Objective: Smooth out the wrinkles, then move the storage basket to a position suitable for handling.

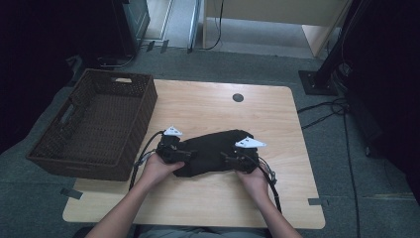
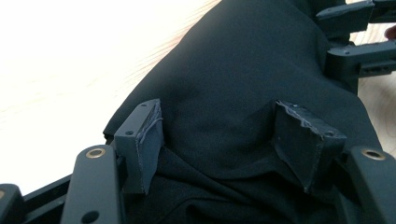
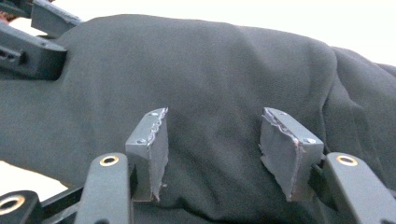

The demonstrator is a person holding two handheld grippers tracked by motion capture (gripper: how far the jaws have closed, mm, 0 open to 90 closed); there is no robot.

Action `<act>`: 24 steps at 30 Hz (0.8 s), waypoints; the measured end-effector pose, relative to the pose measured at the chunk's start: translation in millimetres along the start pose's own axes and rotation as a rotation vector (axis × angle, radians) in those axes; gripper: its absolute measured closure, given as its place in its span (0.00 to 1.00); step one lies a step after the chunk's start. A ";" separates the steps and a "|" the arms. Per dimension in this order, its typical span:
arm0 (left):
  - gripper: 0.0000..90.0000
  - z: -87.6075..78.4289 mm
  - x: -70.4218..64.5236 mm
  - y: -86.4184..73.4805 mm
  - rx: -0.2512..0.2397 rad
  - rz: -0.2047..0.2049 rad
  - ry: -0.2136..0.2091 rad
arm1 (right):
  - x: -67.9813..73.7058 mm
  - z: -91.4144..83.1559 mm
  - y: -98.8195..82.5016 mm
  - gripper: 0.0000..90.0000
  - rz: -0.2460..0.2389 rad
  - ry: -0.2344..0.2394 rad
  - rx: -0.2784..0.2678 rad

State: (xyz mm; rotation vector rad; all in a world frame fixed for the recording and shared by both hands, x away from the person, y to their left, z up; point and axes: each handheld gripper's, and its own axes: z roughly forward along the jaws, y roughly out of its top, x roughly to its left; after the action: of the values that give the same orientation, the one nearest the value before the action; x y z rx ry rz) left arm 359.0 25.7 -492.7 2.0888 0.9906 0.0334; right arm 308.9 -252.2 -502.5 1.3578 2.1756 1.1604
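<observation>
You have both claws, the left gripper [image 1: 184, 157] and the right gripper [image 1: 229, 159], pressed jaws-apart into opposite ends of the folded black cloth [image 1: 213, 151] lying between them, probably to gather it, with the empty wicker basket [image 1: 74, 156] waiting left of your left claw.
</observation>
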 end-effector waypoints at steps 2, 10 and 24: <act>0.38 1.0 -2.0 -0.2 0.009 0.000 -0.022 | -0.1 -4.5 -5.1 0.47 -0.006 -0.004 -0.007; 0.38 0.9 -12.5 -3.4 0.026 0.007 -0.039 | 0.8 -15.6 -13.0 0.47 0.006 -0.007 0.001; 0.38 -13.0 -8.9 3.0 0.014 -0.004 -0.048 | 4.0 -23.4 -6.0 0.45 -0.008 0.002 -0.049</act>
State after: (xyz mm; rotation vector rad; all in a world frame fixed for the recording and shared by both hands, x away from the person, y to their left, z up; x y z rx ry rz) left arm 350.3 27.3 -479.3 2.0911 0.9686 -0.0251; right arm 288.5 -261.0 -492.2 1.3264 2.1378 1.2046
